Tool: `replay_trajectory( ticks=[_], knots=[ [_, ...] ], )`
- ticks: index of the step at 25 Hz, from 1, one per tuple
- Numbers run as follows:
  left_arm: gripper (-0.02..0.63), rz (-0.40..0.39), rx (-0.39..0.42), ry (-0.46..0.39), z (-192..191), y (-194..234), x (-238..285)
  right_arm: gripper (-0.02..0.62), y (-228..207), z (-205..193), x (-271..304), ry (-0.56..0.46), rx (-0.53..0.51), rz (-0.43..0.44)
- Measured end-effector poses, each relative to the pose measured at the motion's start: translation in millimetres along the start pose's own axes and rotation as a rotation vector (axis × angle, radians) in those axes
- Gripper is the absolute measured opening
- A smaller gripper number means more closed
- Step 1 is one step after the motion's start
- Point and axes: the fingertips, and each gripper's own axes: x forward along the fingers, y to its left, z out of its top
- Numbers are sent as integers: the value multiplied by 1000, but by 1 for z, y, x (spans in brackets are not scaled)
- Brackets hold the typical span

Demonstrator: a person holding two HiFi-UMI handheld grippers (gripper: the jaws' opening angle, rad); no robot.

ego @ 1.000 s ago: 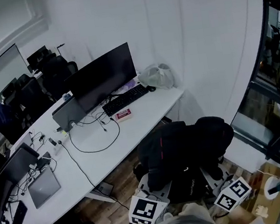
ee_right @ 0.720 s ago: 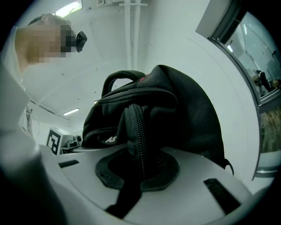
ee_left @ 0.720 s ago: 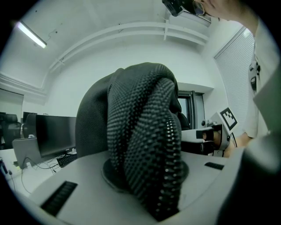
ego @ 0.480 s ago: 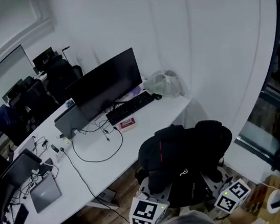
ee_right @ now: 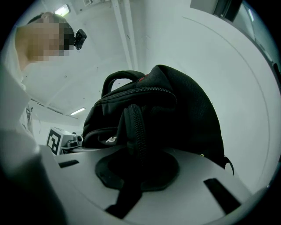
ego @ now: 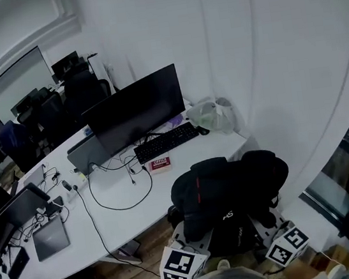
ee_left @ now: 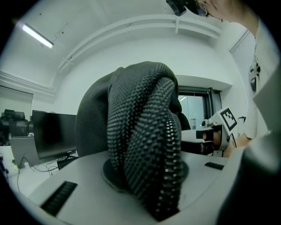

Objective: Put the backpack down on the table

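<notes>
Backpack moved nearer table; left claw, right claw clamped on it, bulk just ahead.

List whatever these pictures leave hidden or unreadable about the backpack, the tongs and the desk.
- Left gripper view: the backpack, its mesh strap clamped in the left tongs, blocks most of the room beyond.
- Right gripper view: the dark strap in the right tongs leaves the contact in shadow.
- Head view: the backpack covers both tongs' tips; only the marker cubes show.
- Head view: the print on the red box is too small to read.
</notes>
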Motion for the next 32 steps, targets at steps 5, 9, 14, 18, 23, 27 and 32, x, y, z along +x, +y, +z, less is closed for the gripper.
replay_trajectory(
  ticks=[5,9,14,18,23,27,32],
  knots=[
    [58,46,4,-3,8,12,32,41,-30,16,19,-4,-2,45],
    [58,64,12,0,13,21,50,41,-47,20,32,-5,4,55],
    [58,74,14,0,14,42,68,41,-62,22,56,11,13,61],
    [58,71,-13,9,16,64,82,41,-73,22,80,22,12,52],
    [58,49,-6,-3,10,100,102,41,-86,21,116,30,-1,30],
    [58,26,-13,-3,13,133,116,41,-94,25,151,24,-14,13],
    [58,4,-11,-13,18,179,136,41,-106,29,197,19,-20,-13]
  ],
)
